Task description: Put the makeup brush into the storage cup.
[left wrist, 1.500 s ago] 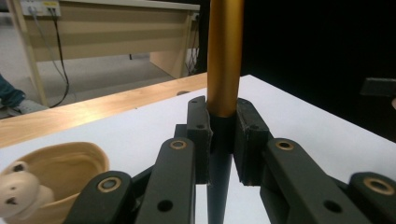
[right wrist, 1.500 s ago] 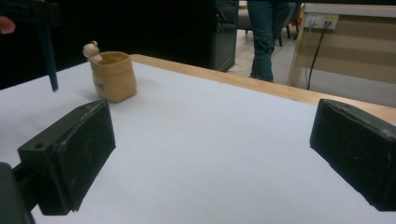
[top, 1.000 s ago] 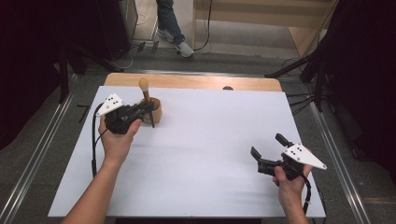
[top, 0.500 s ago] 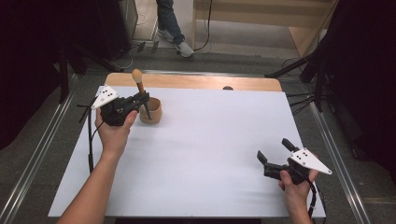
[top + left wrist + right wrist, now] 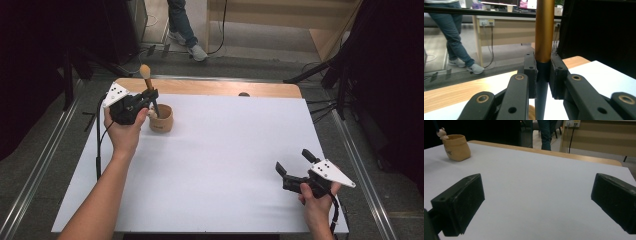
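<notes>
Two grippers are in my hands. Nearest me, my right gripper (image 5: pixel 291 170) hovers low over the worktop (image 5: pixel 225 165) by its near right corner, jaws spread wide with nothing between them. Its own view looks out between those jaws across the bare white sheet toward the far left corner.

Farther off, by the far left corner, my left gripper (image 5: pixel 152 96) is clamped narrow on a brush (image 5: pixel 149 89). The long axis of the brush runs close to upright, the tan rounded end at the top and the dark lower part reaching down toward a small tan cup (image 5: pixel 161 119) that stands on the worktop just under and beside the gripper. My left hand is clearly the nearer one to the cup; my right is well apart from it, diagonally across the sheet.

I judge that the coming move turns on the brush's lower end and the cup's mouth: the brush must travel along its own upright axis, in or out. From above I cannot tell whether the tip is inside the cup or clear of it.

In the left gripper view the pads (image 5: pixel 530 72) pinch just where the gold ferrule meets the dark handle. The right gripper view adds a pale little figure (image 5: pixel 442 133) at the cup's rim (image 5: pixel 454 137), with a thin dark stem above it.
</notes>
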Motion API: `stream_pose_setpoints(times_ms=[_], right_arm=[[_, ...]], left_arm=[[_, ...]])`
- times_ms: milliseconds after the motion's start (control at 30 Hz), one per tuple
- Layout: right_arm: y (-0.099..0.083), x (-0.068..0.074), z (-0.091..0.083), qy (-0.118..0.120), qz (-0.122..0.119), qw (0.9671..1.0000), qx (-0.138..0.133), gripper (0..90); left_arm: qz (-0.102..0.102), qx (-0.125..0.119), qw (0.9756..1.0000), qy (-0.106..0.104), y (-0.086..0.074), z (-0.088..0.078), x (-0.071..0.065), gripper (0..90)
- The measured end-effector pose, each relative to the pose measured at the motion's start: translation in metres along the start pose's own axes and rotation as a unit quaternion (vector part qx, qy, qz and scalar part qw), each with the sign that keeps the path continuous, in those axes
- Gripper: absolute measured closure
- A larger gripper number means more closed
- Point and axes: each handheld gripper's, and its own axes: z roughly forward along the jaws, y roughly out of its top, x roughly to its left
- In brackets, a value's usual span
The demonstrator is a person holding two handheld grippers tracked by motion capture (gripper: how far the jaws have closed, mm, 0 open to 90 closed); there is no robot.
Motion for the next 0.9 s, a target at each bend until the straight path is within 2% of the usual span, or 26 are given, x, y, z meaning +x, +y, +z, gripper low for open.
stream_pose_setpoints(times_ms=[67,167,533,767,900], right_arm=[[0.0,-0.001,-0.001,0.0,0.001,1.0,-0.001,0.0],[-0.001,-0.001,-0.001,-0.001,0.004,1.0,-0.001,0.0],[-0.001,-0.003,-0.002,-0.001,0.007,1.0,0.0,0.0],[-0.003,-0.003,0.0,-0.003,0.007,1.0,0.001,0.0],[-0.003,-0.003,0.0,-0.002,0.008,1.0,0.003,0.0]], left_arm=[[0.0,-0.001,1.0,0.009,-0.002,0.004,0.002,79.4],[-0.001,0.005,0.9999,0.013,-0.005,0.009,0.005,79.4],[0.006,0.02,0.9994,0.028,-0.021,0.02,0.001,79.3],[0.001,0.03,0.999,0.032,-0.031,0.025,0.003,79.4],[0.007,0.036,0.9988,0.031,-0.038,0.027,-0.001,79.3]])
